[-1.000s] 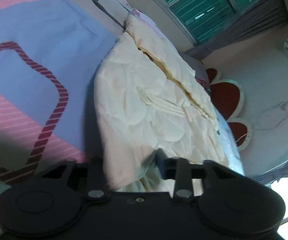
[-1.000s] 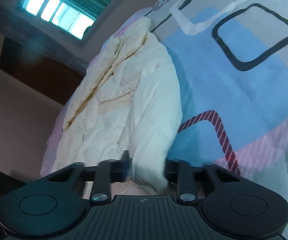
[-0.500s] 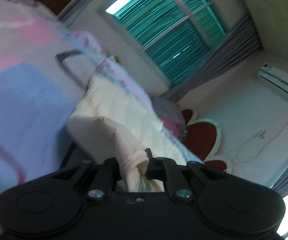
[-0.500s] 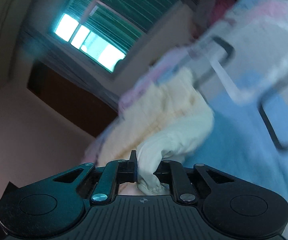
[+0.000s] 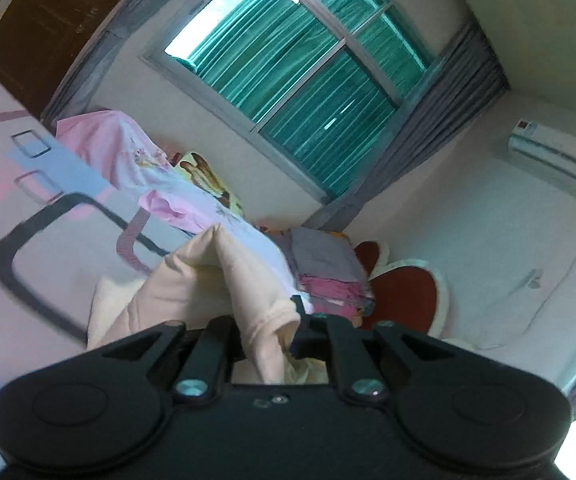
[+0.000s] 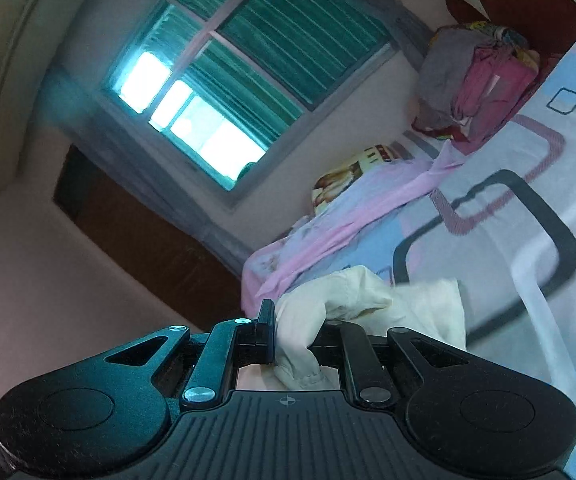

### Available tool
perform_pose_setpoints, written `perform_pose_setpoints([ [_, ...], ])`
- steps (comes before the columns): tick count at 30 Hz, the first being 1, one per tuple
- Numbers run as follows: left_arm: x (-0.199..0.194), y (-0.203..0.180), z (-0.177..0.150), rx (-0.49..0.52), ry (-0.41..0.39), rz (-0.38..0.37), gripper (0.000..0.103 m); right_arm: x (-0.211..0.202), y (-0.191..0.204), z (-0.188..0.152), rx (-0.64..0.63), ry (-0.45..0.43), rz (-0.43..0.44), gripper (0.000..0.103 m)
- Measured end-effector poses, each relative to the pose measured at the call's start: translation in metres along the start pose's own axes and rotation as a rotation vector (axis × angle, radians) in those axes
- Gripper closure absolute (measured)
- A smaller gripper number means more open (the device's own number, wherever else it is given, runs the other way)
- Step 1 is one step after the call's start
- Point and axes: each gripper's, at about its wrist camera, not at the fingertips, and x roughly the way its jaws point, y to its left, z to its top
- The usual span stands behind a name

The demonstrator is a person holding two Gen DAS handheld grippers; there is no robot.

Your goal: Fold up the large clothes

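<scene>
A bed (image 5: 47, 248) with a patterned sheet fills the room under a green-curtained window (image 5: 308, 80) — a pile of folded clothes (image 5: 324, 272) sits at the bed's far end. The cream garment (image 5: 207, 280) is bunched over the bed. The left gripper (image 5: 269, 332) pinches one fold of it; the right gripper (image 6: 294, 340) clamps another (image 6: 368, 300).
</scene>
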Motion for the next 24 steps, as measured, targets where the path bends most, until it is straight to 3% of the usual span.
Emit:
perform_pose_setpoints([
  [5,0.075,0.030,0.019,0.024,0.066,0.115,0.093,0.089,-0.036,0.026,0.025,0.058,-0.088,0.090],
  [6,0.091,0.034,0.019,0.049,0.081,0.160,0.087,0.109,-0.042,0.029,0.011,0.078,-0.109,0.087],
  [7,0.103,0.039,0.021,0.072,0.093,0.199,0.078,0.124,-0.048,0.028,0.000,0.099,-0.134,0.078],
  [8,0.116,0.045,0.023,0.075,0.099,0.250,0.068,0.137,-0.051,0.028,-0.011,0.114,-0.176,0.045],
  [9,0.123,0.051,0.025,0.061,0.092,0.291,0.033,0.144,-0.051,0.028,-0.040,0.082,-0.224,0.020],
  [10,0.122,0.055,0.027,0.054,0.068,0.321,0.006,0.143,-0.050,0.025,-0.091,0.034,-0.241,0.019],
  [12,0.120,0.062,0.031,0.071,0.011,0.324,0.007,0.144,-0.052,0.025,-0.148,0.028,-0.243,0.019],
  [16,0.130,0.078,0.037,0.150,0.111,0.310,0.012,0.149,-0.068,0.025,-0.230,0.069,-0.285,0.019],
  [20,0.157,0.096,0.034,0.185,0.287,0.277,0.023,0.173,-0.083,0.022,-0.266,0.150,-0.326,0.019],
  [22,0.170,0.101,0.027,0.185,0.377,0.239,0.041,0.186,-0.086,0.016,-0.286,0.203,-0.331,0.022],
  [24,0.182,0.103,0.019,0.195,0.431,0.229,0.053,0.202,-0.088,0.008,-0.324,0.286,-0.348,0.074],
])
